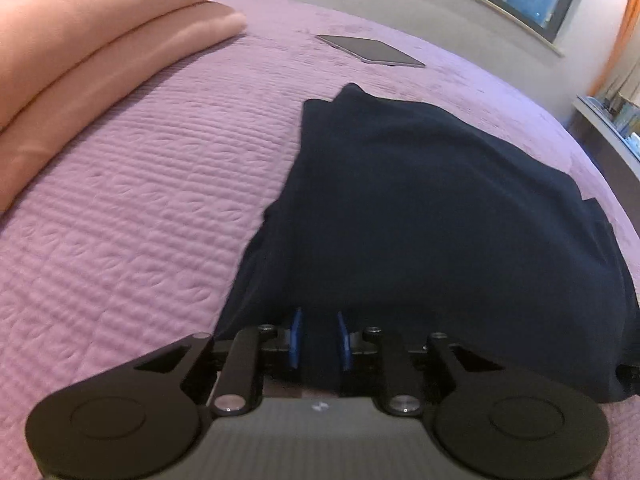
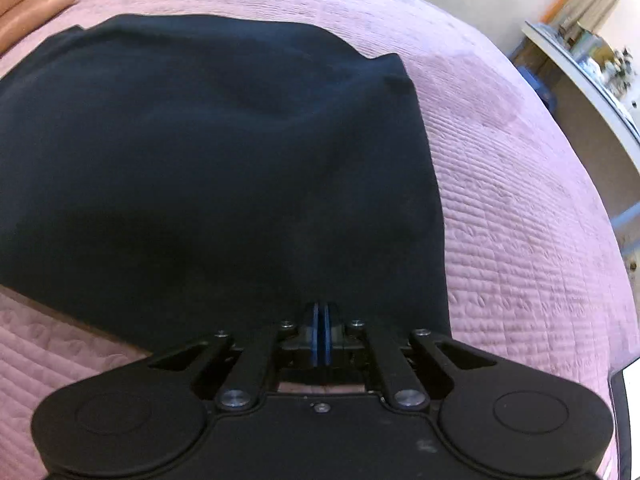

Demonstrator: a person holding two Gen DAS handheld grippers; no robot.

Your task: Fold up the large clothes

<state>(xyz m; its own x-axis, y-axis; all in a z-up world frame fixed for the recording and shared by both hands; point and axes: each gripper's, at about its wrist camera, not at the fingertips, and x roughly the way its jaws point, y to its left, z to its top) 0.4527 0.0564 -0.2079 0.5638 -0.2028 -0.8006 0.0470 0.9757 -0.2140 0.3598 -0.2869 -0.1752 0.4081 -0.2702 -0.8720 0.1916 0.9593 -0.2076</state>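
Currently, the dark navy soft fabric garment lies on the mauve quilted bedspread of the bed, already reduced to a compact, roughly rectangular packet with layered edges visible at its left side.

Progress: at least one fold appears complete. The near hem is in hand at two places, so a further fold away from the operator is judged to remain; the final flat stack is not yet formed.

Tongs state:
- Left tongs: blue pads parted, with dark cloth lying between them; a firm grip is not confirmed.
- Right tongs: pads pressed together at the near hem, pinching the garment.

Orientation: the long axis of the garment runs from the near edge toward the flat grey tablet and the folded peach blanket, narrowing slightly at the far end.
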